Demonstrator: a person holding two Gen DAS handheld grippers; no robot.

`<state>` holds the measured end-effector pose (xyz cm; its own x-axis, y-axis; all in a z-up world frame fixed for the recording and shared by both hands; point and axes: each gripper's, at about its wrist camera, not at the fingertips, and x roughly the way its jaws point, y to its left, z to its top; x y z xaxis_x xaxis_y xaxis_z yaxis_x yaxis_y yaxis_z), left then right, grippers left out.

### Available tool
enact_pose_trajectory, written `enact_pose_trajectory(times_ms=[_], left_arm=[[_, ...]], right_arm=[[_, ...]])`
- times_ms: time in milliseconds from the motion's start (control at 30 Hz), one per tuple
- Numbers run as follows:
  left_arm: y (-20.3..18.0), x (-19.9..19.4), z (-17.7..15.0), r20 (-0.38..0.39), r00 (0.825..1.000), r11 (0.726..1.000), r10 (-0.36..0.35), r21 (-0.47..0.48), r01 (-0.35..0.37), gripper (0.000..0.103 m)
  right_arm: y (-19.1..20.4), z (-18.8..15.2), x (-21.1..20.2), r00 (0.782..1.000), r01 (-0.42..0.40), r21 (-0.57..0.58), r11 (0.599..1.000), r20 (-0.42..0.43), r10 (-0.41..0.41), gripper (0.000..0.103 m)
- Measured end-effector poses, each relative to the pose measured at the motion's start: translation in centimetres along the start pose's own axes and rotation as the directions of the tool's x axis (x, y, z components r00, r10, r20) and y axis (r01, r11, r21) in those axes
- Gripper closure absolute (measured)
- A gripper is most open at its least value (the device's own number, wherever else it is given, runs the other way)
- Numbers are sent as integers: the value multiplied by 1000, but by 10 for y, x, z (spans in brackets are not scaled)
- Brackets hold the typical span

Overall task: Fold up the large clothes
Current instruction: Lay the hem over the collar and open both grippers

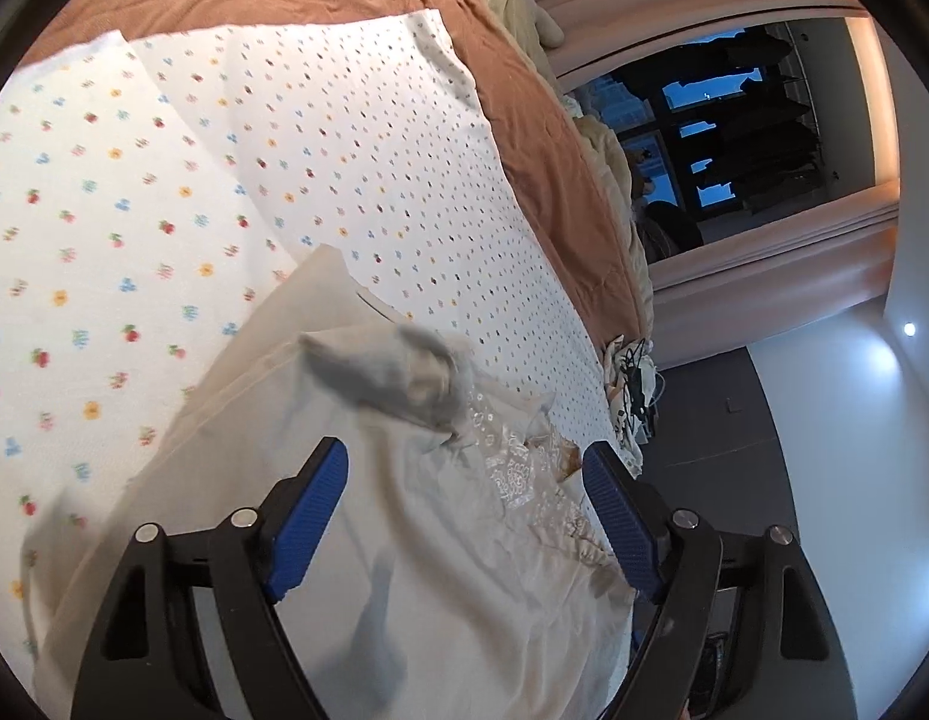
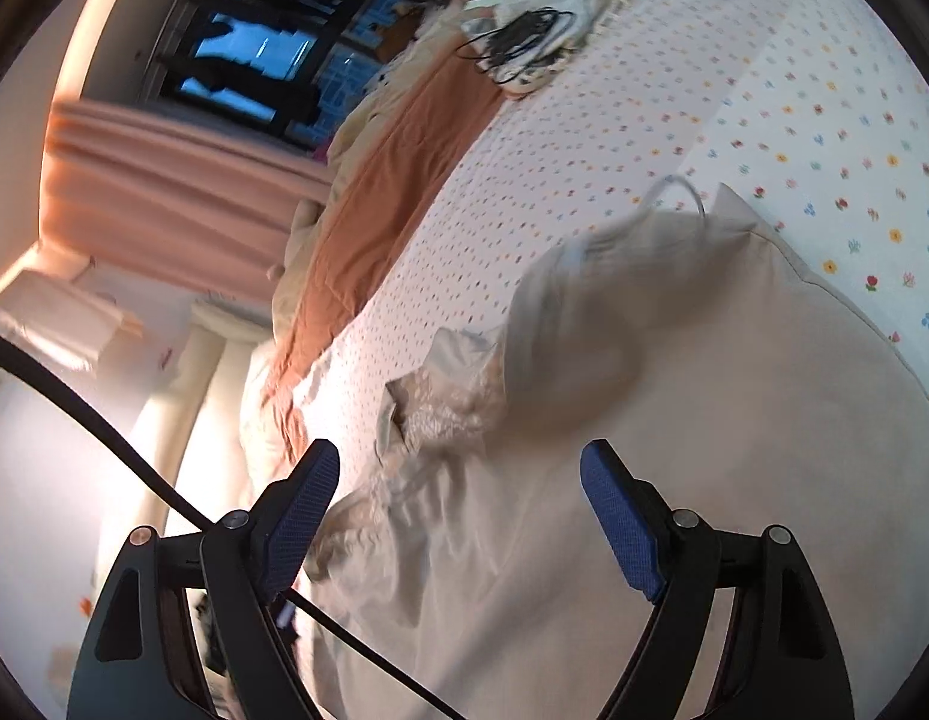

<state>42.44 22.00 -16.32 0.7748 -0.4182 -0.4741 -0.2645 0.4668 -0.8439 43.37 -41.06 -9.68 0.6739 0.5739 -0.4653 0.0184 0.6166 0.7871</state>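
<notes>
The left tongs (image 1: 464, 468) stand wide apart, their 2 blue ribbed pads (image 1: 311, 516) clear of any cloth, with nothing pinched between them. Below them lies the large cream-white cotton garment (image 1: 404, 570), spread over the bed; a lace-trimmed section (image 1: 518, 468) shows between the pads, and a loose fold of the garment (image 1: 398, 372) above it is blurred. The right tongs (image 2: 461, 468) are likewise wide, gripping nothing, and hang over the same garment (image 2: 674, 450), whose raised fold (image 2: 614, 300) is blurred as well. The garment rests on a white bed sheet printed with small coloured flowers (image 1: 134, 180), beside a second white sheet with finer dots (image 1: 404, 180). A rust-orange quilt (image 1: 554, 150) lies along the far side of the bed. A tangle of black cable (image 2: 524, 36) sits on a crumpled cloth near the bed's edge. Pink curtains (image 2: 164, 180) frame a dark window (image 2: 266, 48).
</notes>
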Motion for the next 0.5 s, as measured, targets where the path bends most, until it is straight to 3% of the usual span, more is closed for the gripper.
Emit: enact_pose_trajectory(times_ms=[200, 500], left_arm=[[4, -38, -8, 39, 998, 998, 47, 28, -48, 22], [24, -85, -23, 86, 987, 989, 137, 45, -141, 22]], right_arm=[[39, -25, -6, 998, 51, -97, 994, -26, -54, 21], [96, -44, 33, 988, 124, -266, 956, -57, -144, 22]])
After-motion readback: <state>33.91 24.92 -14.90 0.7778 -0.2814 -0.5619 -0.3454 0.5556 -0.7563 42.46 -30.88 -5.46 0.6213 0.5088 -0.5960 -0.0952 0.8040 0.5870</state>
